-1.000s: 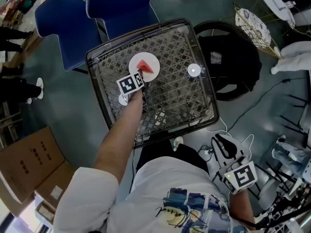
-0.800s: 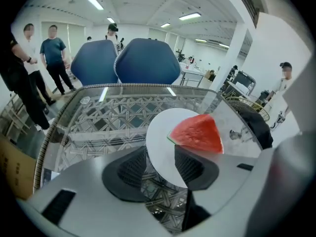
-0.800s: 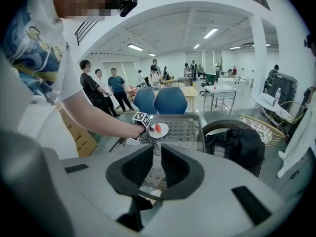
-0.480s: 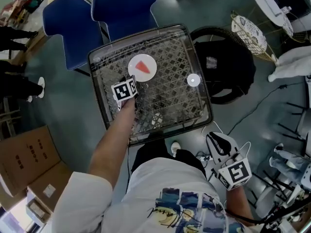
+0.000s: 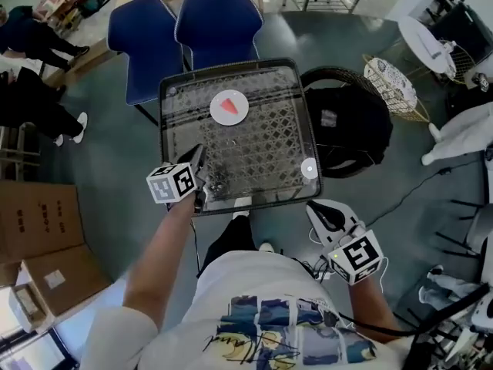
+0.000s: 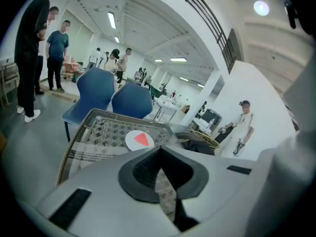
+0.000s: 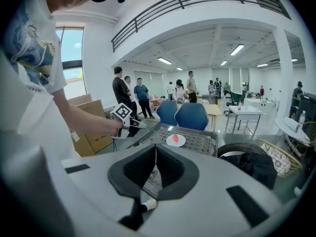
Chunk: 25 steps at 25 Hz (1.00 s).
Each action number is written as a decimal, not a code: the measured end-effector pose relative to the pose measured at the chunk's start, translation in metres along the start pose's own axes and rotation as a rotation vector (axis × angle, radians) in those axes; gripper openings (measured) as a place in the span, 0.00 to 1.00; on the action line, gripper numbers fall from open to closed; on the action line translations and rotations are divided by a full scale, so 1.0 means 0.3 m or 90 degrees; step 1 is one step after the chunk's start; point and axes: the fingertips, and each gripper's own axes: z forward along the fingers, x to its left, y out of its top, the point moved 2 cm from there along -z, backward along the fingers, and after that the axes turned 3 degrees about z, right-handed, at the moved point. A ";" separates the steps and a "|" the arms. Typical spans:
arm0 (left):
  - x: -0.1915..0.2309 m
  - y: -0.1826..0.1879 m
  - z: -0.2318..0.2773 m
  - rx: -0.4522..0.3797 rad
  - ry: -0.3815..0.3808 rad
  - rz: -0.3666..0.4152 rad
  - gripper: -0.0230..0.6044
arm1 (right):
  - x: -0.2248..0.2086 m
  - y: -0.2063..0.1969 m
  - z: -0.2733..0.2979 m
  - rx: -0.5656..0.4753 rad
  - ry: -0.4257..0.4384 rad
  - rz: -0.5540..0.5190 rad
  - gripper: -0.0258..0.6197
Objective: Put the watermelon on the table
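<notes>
Risk is left gripper [image 5: 199, 160] (jaws just closed on nothing; right gripper [image 5: 322, 214] likewise pinched together, empty) clipping grey mesh table [image 5: 266, 141], jolting red watermelon wedge [image 5: 229, 104].

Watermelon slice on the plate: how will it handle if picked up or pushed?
The watermelon slice looks a small flat wedge: probably light, unlikely to roll. The white plate under it looks smooth, so a push may slide it off.
</notes>
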 end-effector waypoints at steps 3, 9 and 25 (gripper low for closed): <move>-0.163 -0.051 -0.190 -0.024 -0.062 -0.001 0.05 | 0.051 -0.020 -0.059 -0.012 0.032 -0.030 0.06; -0.508 -0.216 -0.601 -0.065 -0.165 0.095 0.05 | 0.194 -0.112 -0.191 -0.031 0.091 -0.057 0.06; -0.874 -0.404 -1.136 -0.097 -0.322 0.195 0.05 | 0.641 -0.153 -0.309 -0.048 0.159 -0.117 0.06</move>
